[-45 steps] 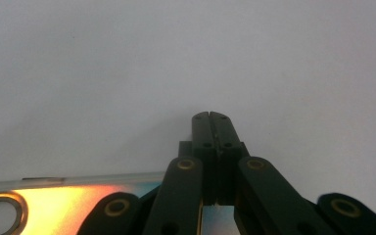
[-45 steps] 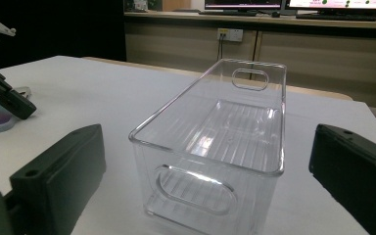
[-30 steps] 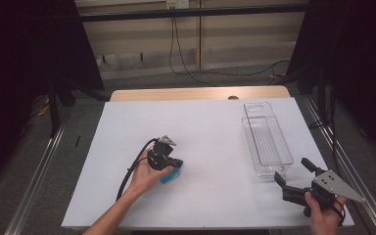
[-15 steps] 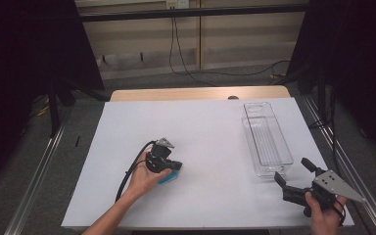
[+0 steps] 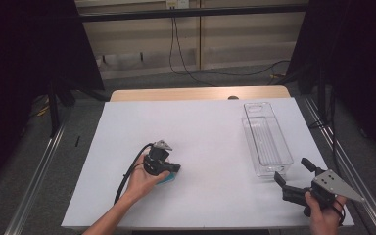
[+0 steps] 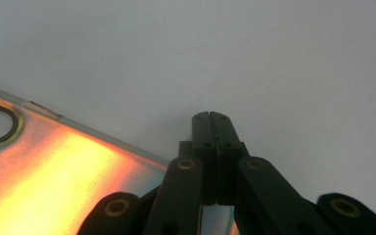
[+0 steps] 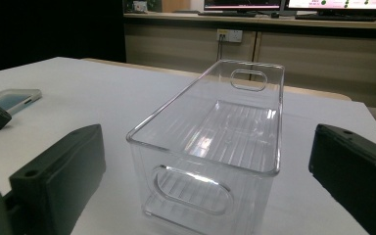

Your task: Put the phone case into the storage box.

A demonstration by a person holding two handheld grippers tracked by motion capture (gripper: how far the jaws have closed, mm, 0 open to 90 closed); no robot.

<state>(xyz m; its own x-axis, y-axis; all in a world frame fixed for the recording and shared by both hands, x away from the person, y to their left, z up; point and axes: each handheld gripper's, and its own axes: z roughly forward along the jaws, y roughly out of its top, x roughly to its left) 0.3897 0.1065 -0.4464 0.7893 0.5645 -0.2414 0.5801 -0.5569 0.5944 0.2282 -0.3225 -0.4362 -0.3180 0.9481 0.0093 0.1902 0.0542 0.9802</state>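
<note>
White worktop (image 5: 210, 147) carries a clear plastic bin (image 5: 267, 139) along its right edge. Flat phone-like slab w/ blue edge (image 5: 169, 177) lies near front edge, left of centre. Left tongs (image 5: 169, 169) fully closed, tips on slab, apparently gripping nothing. Right tongs (image 5: 293, 178) wide open, empty, at front right corner, facing bin. Step: prob. pickup; next needs jaws opened round slab.

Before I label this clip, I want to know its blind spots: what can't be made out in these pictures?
- Phone, high view: mostly hidden under the left hand and left gripper; only a blue corner shows.
- Phone, left gripper view: cut off by the left and bottom edges and washed out by orange glare; whether the shut fingers touch it is unclear.
- Clear bin, right gripper view: its near base is cut off by the bottom edge.
- Right hand, high view: cut off by the bottom edge.
</note>
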